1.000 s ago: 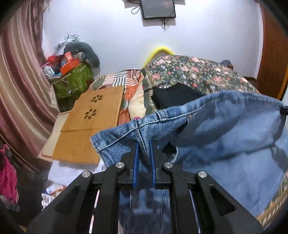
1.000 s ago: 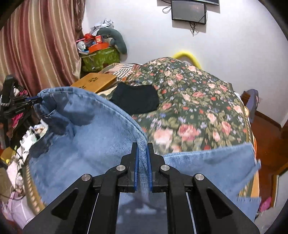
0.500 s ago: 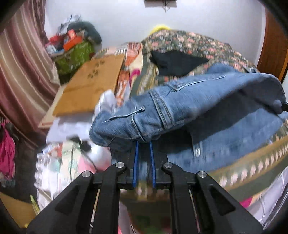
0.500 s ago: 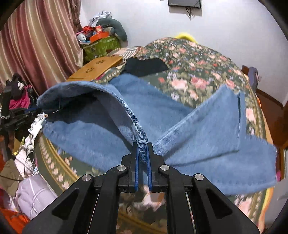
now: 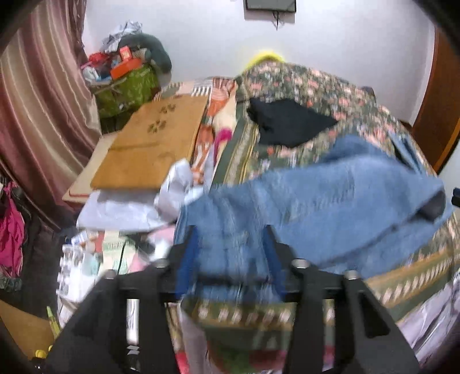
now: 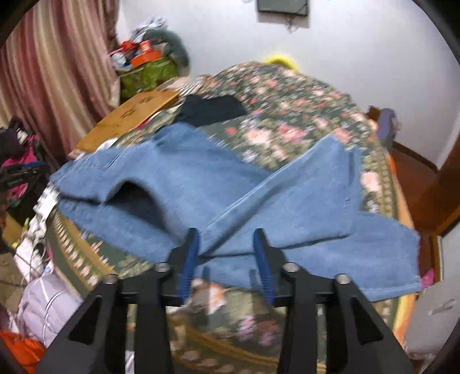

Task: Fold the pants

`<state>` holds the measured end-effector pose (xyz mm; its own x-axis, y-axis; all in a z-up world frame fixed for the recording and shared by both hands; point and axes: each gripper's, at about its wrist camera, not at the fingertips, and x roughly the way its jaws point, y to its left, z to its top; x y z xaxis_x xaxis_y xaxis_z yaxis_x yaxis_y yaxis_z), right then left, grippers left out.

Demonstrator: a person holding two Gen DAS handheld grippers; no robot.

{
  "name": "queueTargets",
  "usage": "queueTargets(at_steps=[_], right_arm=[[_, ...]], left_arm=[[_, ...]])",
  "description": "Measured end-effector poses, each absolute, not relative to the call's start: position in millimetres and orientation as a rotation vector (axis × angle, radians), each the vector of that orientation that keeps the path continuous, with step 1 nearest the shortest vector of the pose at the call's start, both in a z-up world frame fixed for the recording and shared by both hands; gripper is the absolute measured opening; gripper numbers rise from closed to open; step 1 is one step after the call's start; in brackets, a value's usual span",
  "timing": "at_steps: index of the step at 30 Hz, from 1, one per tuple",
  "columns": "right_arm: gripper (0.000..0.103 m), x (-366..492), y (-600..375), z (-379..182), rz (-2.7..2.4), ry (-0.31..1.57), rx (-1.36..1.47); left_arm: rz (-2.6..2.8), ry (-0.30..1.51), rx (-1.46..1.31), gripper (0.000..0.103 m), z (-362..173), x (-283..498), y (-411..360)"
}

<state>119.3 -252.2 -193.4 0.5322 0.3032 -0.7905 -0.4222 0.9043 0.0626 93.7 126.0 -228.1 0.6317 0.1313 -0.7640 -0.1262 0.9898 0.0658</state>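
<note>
White wall (image 5: 201,37) backs the room you are working in, with a dark screen (image 5: 270,5) hung at 12 o'clock and a striped curtain (image 5: 37,95) down the 9 o'clock side. Your bed's floral cover (image 6: 293,97) fills the middle of both views.

Only your left camera shows the crumpled white cloth (image 5: 172,187) beside the wooden board (image 5: 155,141), and the pink garment (image 5: 11,230) at 9 o'clock. Only your right camera shows the whole spread of the jeans (image 6: 258,201), the orange edge of the bed at 3 o'clock, and the grey cushion (image 6: 431,322) at 4 o'clock.

Counted: one pair of jeans, one black garment (image 5: 284,123) lying on the cover beyond them, one board, one screen.

One green bag (image 5: 126,89) stands against the wall at 10 o'clock, heaped with an orange box (image 5: 126,64), red items and grey cloth; the blur hides what else it holds.

Your jeans lie across the near half of the bed, one leg angled over toward 3 o'clock, with a loose fold gaping at 9 o'clock in the right view.

Your left gripper (image 5: 230,259) is opening, its blue pads apart, with denim between them but not pinched. Your right gripper (image 6: 227,256) is opening too, a fold of denim between its parted pads, none of it pressed.
</note>
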Motion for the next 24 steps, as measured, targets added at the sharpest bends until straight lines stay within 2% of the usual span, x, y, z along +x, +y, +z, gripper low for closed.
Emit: queueTargets(at_steps=[4, 8, 9, 15, 24], right_arm=[[0.043, 150.2, -270.5, -182.5, 0.357, 0.908, -0.099], [0.054, 196.6, -286.8, -183.1, 0.288, 0.921, -0.041], [0.054, 207.0, -289.5, -184.9, 0.280, 0.926, -0.028], [0.054, 276.5, -294.2, -211.3, 0.239, 0.974, 0.034], [0.054, 354.3, -296.2, -280.0, 0.151, 1.071, 0.084]], left_arm=[[0.121, 0.864, 0.002, 0.060, -215.1, 131.7, 109.4], [0.113, 0.881, -0.006, 0.084, -213.6, 173.6, 87.6], [0.109, 0.881, -0.010, 0.085, -214.1, 185.4, 80.8], [0.061, 0.919, 0.045, 0.087, -226.6, 232.2, 47.6], [0.019, 1.026, 0.126, 0.087, -272.3, 271.5, 14.1]])
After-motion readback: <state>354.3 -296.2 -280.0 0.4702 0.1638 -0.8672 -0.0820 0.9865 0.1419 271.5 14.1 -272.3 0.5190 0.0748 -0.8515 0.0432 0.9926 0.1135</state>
